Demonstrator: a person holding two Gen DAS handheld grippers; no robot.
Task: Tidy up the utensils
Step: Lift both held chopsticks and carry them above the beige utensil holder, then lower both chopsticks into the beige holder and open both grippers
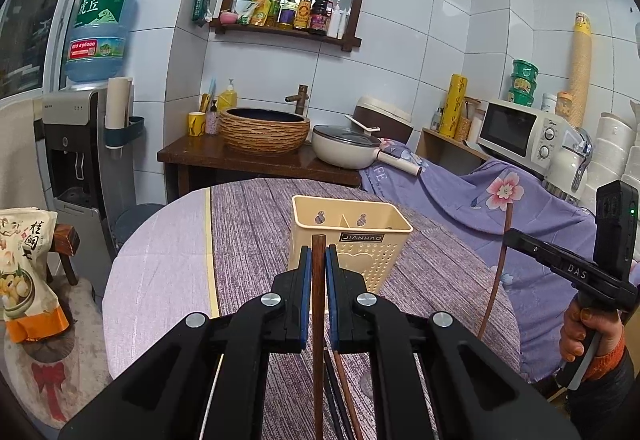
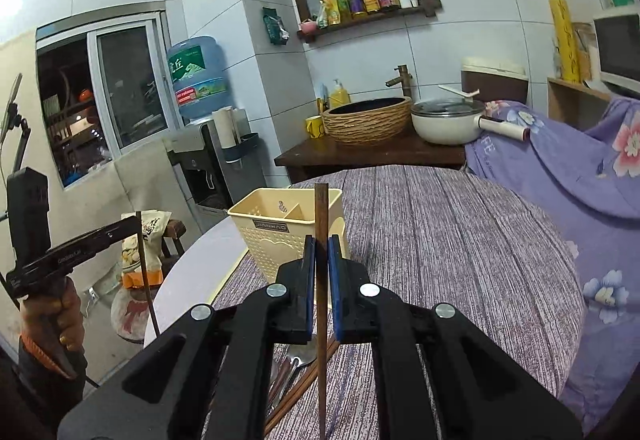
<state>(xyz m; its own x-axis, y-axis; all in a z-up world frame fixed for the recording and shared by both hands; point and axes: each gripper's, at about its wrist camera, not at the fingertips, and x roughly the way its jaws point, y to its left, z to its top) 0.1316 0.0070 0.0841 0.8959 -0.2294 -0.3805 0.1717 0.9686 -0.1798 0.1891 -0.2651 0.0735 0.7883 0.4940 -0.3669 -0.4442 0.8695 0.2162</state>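
Note:
A cream plastic utensil holder point(image 1: 352, 236) with two compartments stands on the round table; it also shows in the right wrist view point(image 2: 288, 232). My left gripper point(image 1: 319, 260) is shut on a brown chopstick point(image 1: 318, 340), held upright just in front of the holder. My right gripper point(image 2: 321, 252) is shut on another brown chopstick point(image 2: 321, 280), upright beside the holder. More chopsticks point(image 1: 344, 400) lie on the table below my left gripper. Chopsticks point(image 2: 308, 380) and a metal spoon point(image 2: 298, 360) lie below my right gripper.
The table has a purple striped cloth point(image 1: 248, 232). Behind it is a wooden counter point(image 1: 240, 160) with a basin point(image 1: 264, 130) and a white pan point(image 1: 344, 150). A floral purple cloth point(image 1: 500, 208) drapes to the right. A water dispenser point(image 1: 76, 160) stands left.

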